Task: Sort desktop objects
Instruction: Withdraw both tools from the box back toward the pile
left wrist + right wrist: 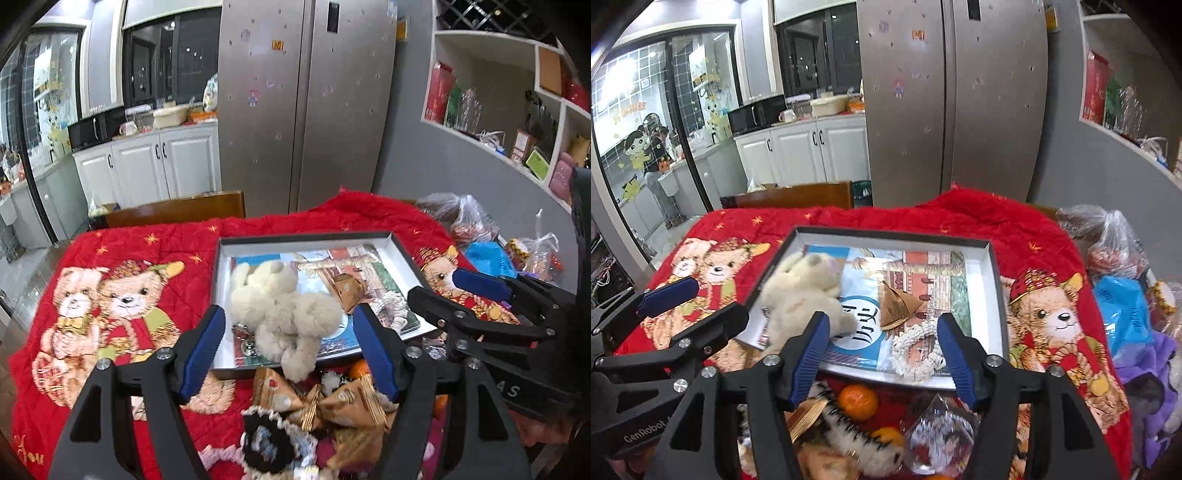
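Above a red quilt (177, 251), both grippers, left (291, 350) and right (882, 354), hover with fingers apart, empty; a plush bear (273, 299) lies in the tray (310, 240).

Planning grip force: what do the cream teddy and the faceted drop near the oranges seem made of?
Cream teddy: soft plush, matte, fuzzy pile all over. Faceted drop: clear and glossy, with sharp facets showing things through it, so glass, crystal or acrylic; the look cannot settle which.

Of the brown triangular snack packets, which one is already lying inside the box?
The single brown packet beside the white plush bear in the box; the other packets lie heaped outside it.
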The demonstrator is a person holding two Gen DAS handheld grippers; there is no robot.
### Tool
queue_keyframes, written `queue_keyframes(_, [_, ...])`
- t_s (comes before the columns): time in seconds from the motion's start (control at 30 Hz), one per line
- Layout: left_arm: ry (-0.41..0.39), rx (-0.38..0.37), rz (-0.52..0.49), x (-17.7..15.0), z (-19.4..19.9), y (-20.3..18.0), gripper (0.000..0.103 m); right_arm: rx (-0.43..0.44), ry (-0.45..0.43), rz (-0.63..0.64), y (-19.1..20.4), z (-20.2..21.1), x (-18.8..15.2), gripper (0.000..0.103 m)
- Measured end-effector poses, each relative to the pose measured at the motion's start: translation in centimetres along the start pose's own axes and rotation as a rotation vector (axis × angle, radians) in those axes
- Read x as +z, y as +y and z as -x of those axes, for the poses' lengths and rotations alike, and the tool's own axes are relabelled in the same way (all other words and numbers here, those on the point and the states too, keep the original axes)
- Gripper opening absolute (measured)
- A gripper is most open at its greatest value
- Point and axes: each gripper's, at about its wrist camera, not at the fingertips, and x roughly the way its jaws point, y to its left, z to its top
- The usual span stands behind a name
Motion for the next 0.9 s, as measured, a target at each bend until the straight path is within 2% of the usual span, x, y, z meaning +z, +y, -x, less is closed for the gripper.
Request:
queue_keyframes(0.2, [-0.056,0.012,0.007,-0.2,5.2,0.8,0.078,0.001,-0.074,0.016,1.7,5.4,-0.8,0.067])
queue_keyframes(0.47, [-0.079,0.014,0.014,-2.9,10.2,2.3,0.080,-0.013,-0.142,0.010,3.3,10.7,-3.0,0.072])
queue_keyframes(0.7, [-0.074,0.031,0.031,-5.0,12.2,3.4,0.080,-0.015,-0.158,0.007,4.3,13.3,-5.8,0.072])
queue_keyframes(0.9, [-0.070,0.028,0.016,-8.1,12.5,3.2,0.086,-0.027,-0.175,0.005,4.7,15.0,-8.6,0.073])
